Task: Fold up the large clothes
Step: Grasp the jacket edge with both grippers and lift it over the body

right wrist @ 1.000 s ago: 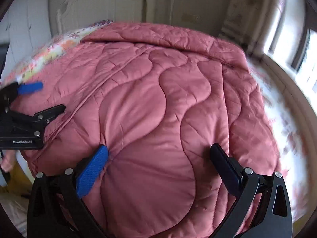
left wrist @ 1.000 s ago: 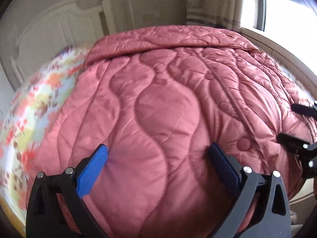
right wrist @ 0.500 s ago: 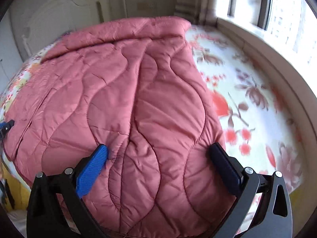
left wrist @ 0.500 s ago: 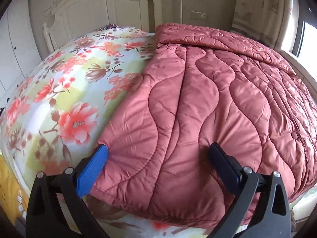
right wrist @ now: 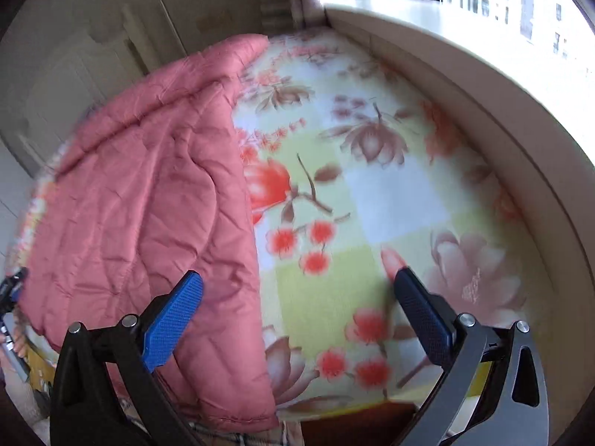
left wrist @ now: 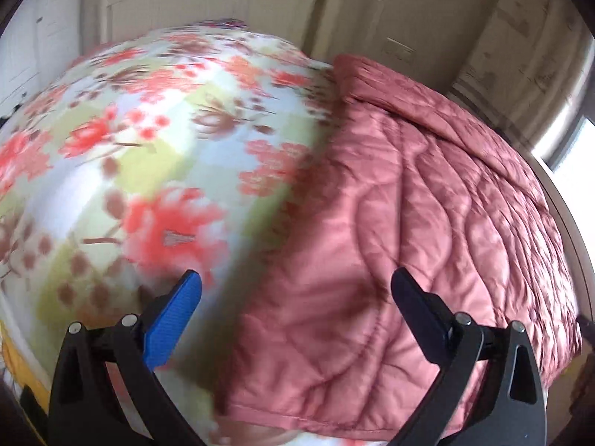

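Note:
A large pink quilted garment [left wrist: 409, 230] lies spread flat on the bed; in the right wrist view it [right wrist: 148, 200] fills the left half. My left gripper [left wrist: 297, 308] is open and empty, hovering over the garment's near left edge where it meets the floral sheet. My right gripper [right wrist: 297, 308] is open and empty, hovering over the garment's near right edge, its left finger above the pink fabric and its right finger above the sheet. The left gripper's tip shows at the far left of the right wrist view [right wrist: 11, 286].
The bed carries a floral sheet [left wrist: 130, 171], also seen in the right wrist view [right wrist: 372, 200]. A white headboard [left wrist: 208, 7] stands at the far end. A pale window sill [right wrist: 483, 85] runs along the bed's right side. Curtains [left wrist: 520, 37] hang at the back right.
Both grippers have swung outward from over the middle of the garment: the left one to its left edge, the right one to its right edge. Both stayed open and empty.

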The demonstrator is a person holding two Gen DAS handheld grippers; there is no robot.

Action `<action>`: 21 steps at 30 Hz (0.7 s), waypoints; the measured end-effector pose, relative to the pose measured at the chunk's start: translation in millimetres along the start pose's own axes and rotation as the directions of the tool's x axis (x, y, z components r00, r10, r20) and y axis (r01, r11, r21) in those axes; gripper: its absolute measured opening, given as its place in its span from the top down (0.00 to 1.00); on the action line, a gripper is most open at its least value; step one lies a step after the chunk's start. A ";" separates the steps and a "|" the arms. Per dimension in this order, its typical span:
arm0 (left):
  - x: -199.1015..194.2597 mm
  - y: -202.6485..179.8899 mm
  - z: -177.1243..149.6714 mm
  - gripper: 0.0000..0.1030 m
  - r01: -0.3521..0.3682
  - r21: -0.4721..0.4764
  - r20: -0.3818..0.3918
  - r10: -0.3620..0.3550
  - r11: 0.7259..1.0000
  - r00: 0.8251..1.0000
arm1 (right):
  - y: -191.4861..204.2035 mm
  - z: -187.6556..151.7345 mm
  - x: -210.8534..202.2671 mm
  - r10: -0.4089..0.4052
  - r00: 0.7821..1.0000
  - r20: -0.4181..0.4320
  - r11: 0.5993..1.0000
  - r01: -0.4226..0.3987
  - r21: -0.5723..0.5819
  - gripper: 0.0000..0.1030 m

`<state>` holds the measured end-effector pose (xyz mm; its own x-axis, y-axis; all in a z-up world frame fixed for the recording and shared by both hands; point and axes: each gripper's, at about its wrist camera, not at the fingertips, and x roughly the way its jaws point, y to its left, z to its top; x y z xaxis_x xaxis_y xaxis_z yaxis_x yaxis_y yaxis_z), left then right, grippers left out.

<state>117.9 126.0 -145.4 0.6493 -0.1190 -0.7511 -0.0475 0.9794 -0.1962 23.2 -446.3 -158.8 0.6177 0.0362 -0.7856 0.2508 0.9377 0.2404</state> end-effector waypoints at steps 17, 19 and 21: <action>-9.4 -47.4 -28.2 0.81 0.179 0.122 -0.042 -0.175 0.976 0.984 | 60.0 -46.9 -7.8 0.268 0.960 0.082 0.957 -0.256 -0.134 0.79; -15.1 -46.9 -32.8 0.83 0.191 0.123 -0.019 -0.190 0.974 0.982 | 52.9 -46.1 -5.5 0.308 0.947 0.091 0.950 -0.300 -0.088 0.80; -28.1 -47.0 -38.0 0.85 0.212 0.129 0.009 -0.215 0.969 0.977 | 49.9 -46.4 -5.3 0.338 0.937 0.091 0.941 -0.333 -0.065 0.80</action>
<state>73.0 77.1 -139.1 0.6512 -0.3252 -0.6857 0.1897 0.9446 -0.2678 -2.2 -383.7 -169.1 0.7309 0.3194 -0.6031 -0.0180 0.8924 0.4508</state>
